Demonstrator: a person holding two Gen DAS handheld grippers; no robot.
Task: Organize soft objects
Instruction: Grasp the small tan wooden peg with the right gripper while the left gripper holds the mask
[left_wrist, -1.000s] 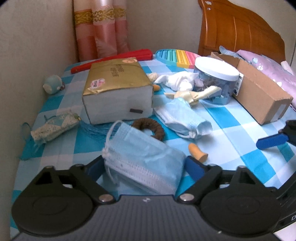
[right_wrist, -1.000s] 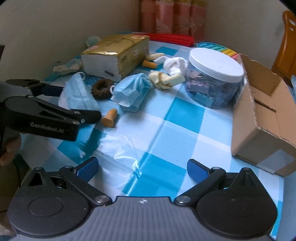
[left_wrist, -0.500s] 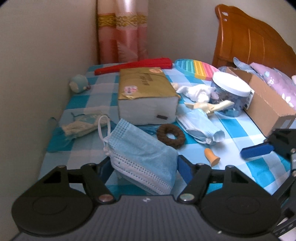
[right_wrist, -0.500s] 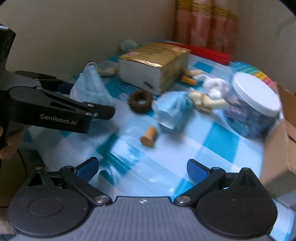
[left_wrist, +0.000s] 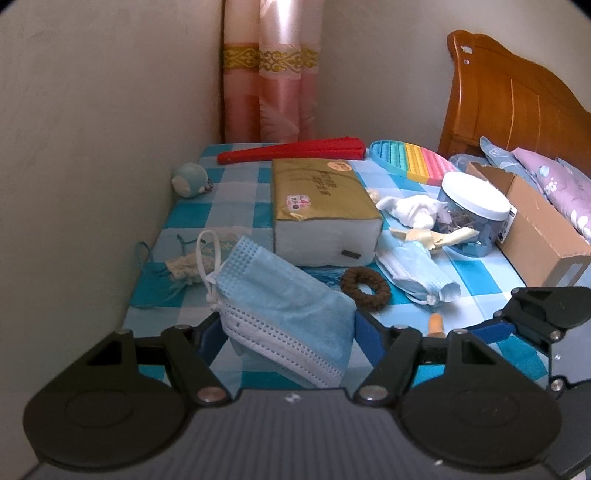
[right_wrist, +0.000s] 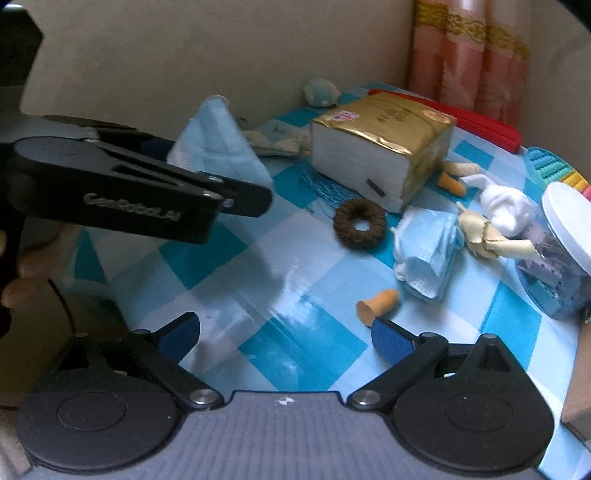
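My left gripper (left_wrist: 286, 332) is shut on a light blue face mask (left_wrist: 280, 306) and holds it above the checked table; the same mask (right_wrist: 218, 147) shows in the right wrist view, sticking up from the left gripper (right_wrist: 221, 184). My right gripper (right_wrist: 286, 332) is open and empty above the table's front part; it shows at the right edge of the left wrist view (left_wrist: 495, 328). A second crumpled blue mask (right_wrist: 428, 254) lies on the table, with a brown hair scrunchie (right_wrist: 360, 229) left of it and an orange earplug (right_wrist: 376, 312) close to my right fingertip.
A gold tissue pack (left_wrist: 321, 206) sits mid-table. A white cloth (left_wrist: 410, 210), a cream fabric piece (right_wrist: 487, 240), a lace pouch (left_wrist: 184, 266) and a small plush (left_wrist: 190, 181) lie around it. A lidded jar (left_wrist: 472, 214) and a cardboard box (left_wrist: 535, 221) stand at the right.
My left gripper has lifted the mask up and drawn back from the table. My right gripper has swung left and forward, toward the earplug and the crumpled mask.
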